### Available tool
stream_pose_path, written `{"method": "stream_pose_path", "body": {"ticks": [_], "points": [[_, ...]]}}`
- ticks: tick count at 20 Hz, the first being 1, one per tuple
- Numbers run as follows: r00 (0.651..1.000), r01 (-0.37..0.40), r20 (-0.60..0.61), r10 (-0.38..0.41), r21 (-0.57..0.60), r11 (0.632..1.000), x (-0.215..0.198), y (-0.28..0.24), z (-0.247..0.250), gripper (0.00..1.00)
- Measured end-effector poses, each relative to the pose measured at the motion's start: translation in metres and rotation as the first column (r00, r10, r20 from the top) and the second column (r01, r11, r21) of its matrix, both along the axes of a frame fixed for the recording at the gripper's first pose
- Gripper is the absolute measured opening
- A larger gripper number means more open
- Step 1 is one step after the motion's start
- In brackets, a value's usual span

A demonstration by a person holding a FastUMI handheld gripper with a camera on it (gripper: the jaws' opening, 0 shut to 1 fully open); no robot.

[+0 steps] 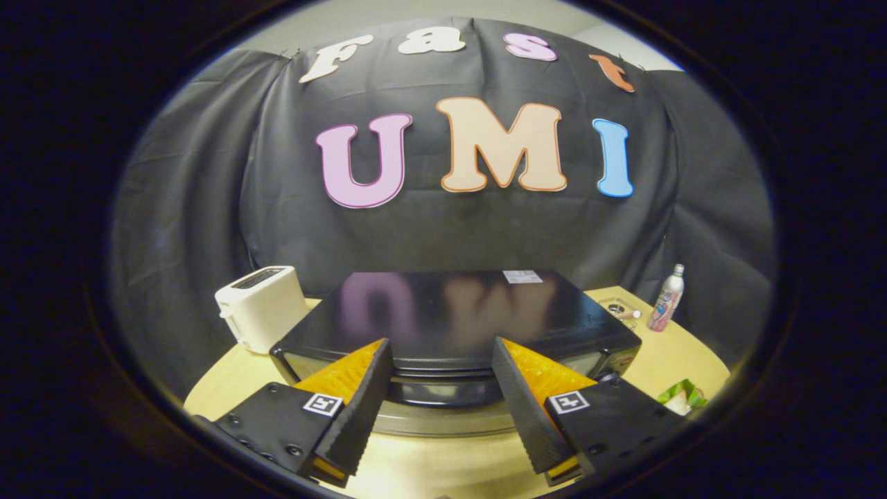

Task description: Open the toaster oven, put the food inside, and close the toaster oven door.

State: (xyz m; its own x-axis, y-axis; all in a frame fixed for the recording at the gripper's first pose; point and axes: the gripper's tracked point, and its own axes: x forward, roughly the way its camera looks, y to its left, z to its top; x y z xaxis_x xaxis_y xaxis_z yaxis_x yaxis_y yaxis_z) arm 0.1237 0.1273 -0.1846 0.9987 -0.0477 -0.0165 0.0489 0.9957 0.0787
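Gripper [441, 360] spread wide, nothing pinched, poised above front edge of toaster oven [454, 315] on table [665, 360]. Door handle [443, 391] seen between fingers; door judged shut, though front poorly seen. Food possibly green-wrapped item [682, 395] beside oven. Opening, loading, closing all left.

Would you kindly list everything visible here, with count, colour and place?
toaster oven: one, glossy black, centre of table, just ahead of the fingers, handle between them
pop-up toaster: one, white, left of the oven
bottle: one, white and pink, upright, beyond the oven's right corner
clear dish: one, beside the bottle, holding a small item
green and white item: one, right of the oven, too cut off to identify
table: one, light wood, round
gripper: one, open, fingers either side of the oven's handle, not touching it
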Motion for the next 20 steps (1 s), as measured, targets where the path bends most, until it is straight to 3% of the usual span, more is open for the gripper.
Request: {"method": "stream_pose_path", "body": {"ticks": [8, 14, 20], "points": [[0.999, 0.019, -0.027, -0.018, 0.014, 1.0, -0.026, -0.001, -0.01, 0.93], [0.987, 0.04, -0.158, -0.04, -0.006, 0.999, -0.059, -0.003, -0.03, 0.92], [0.954, 0.0, -0.3, -0.011, -0.037, 0.999, -0.088, -0.004, -0.076, 0.91]]}}
